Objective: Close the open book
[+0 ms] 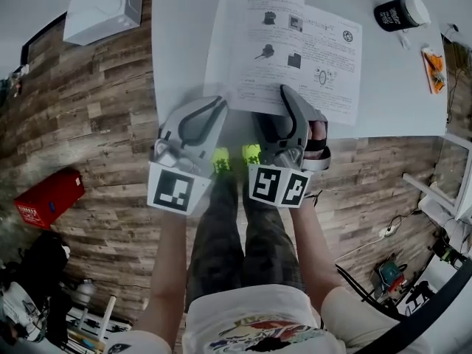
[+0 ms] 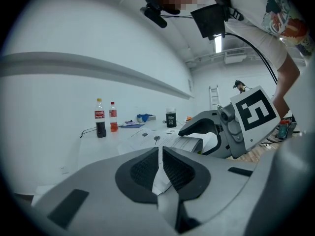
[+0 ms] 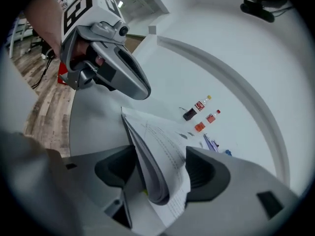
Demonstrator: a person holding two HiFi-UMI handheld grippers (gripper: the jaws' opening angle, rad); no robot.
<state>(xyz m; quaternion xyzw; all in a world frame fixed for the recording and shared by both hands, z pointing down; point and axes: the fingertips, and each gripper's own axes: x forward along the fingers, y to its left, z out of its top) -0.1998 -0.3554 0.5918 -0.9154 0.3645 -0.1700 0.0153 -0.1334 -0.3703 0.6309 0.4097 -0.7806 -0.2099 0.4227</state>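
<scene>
An open book (image 1: pixel 287 43) with printed pages lies on the white table (image 1: pixel 184 21), near its front edge. My left gripper (image 1: pixel 219 102) is at the book's near left corner. In the left gripper view its jaws (image 2: pixel 161 154) are shut on a thin white page (image 2: pixel 160 181) pinched between the dark pads. My right gripper (image 1: pixel 287 94) is at the near edge of the right-hand page. In the right gripper view it stands open (image 3: pixel 160 168), with a curled bundle of pages (image 3: pixel 157 151) upright between the jaws and a gap to the right pad.
A black cup with a white lid (image 1: pixel 400 13) and an orange item (image 1: pixel 434 65) sit at the table's far right. Two drink bottles (image 2: pixel 100 119) stand further back. On the wooden floor to the left are a white box (image 1: pixel 103 9) and a red box (image 1: pixel 48 198).
</scene>
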